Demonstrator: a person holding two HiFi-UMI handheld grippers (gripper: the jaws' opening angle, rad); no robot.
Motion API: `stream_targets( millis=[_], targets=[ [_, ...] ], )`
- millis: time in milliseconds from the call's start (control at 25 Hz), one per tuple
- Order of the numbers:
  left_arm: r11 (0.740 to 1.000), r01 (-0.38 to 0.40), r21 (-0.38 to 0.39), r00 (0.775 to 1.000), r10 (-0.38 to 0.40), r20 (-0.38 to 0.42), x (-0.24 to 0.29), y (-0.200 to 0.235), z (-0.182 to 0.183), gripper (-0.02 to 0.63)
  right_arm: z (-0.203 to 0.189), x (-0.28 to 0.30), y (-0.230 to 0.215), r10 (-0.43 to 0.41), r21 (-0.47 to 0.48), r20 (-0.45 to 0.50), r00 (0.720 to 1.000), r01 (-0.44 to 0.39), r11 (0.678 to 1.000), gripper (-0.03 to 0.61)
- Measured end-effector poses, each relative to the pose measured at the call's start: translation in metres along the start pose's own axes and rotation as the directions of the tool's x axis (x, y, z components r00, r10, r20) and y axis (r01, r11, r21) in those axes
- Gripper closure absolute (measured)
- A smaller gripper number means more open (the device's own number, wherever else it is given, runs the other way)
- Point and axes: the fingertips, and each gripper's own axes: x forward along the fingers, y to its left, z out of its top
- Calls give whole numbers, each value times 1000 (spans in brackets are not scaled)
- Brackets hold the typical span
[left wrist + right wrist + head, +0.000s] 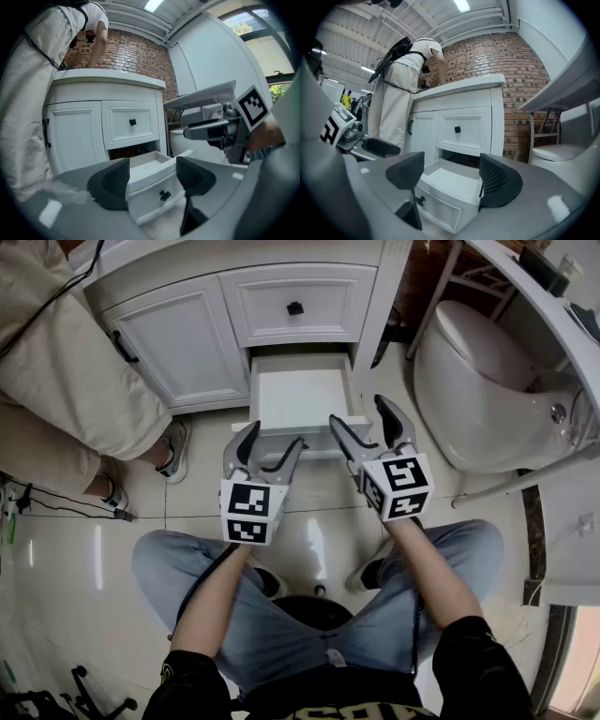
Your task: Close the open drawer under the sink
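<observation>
Forearms (217,592) stretch forward over the knees (169,563), holding the left hand-held gripper (274,439) and right hand-held gripper (359,413) side by side, nearly level, jaws spread wide and empty, both aimed at the open drawer (300,395) jutting from the white cabinet (178,343) just ahead

The right hand-held gripper (451,180) is seen with its two dark ribbed jaws held wide apart, and nothing is gripped. Framed in the gap is an open white wooden drawer (454,185), with a small black knob (420,200) on its front. Above it, a closed white drawer with a square black knob (457,130) is shown. A person in pale clothes (401,89) is bent over the white surface (464,84), backed by a red brick wall (511,61).
</observation>
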Motion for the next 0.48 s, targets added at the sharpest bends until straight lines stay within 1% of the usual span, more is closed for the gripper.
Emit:
stream_targets(
  millis=[80, 160, 280, 400, 480],
  targets=[
    [1000, 24, 4, 999, -23, -40, 4, -6, -14, 302, -1, -2, -1, 2, 0, 0, 1000, -2, 1000, 210],
    [999, 52, -7, 995, -52, -85, 8, -14, -30, 323, 0, -2, -1, 4, 2, 2, 1000, -4, 1000, 210],
    [995, 98, -35, 982, -102, -158, 17, -32, -56, 324, 5, -3, 0, 9, 14, 13, 1000, -9, 1000, 210],
    [989, 125, -83, 967, -140, -214, 30, -44, -77, 324, 14, -6, 4, 23, 22, 32, 999, -24, 999, 210],
    [981, 139, -134, 956, -168, -240, 38, -50, -85, 325, 20, -9, 5, 33, 23, 44, 998, -34, 999, 210]
  ],
)
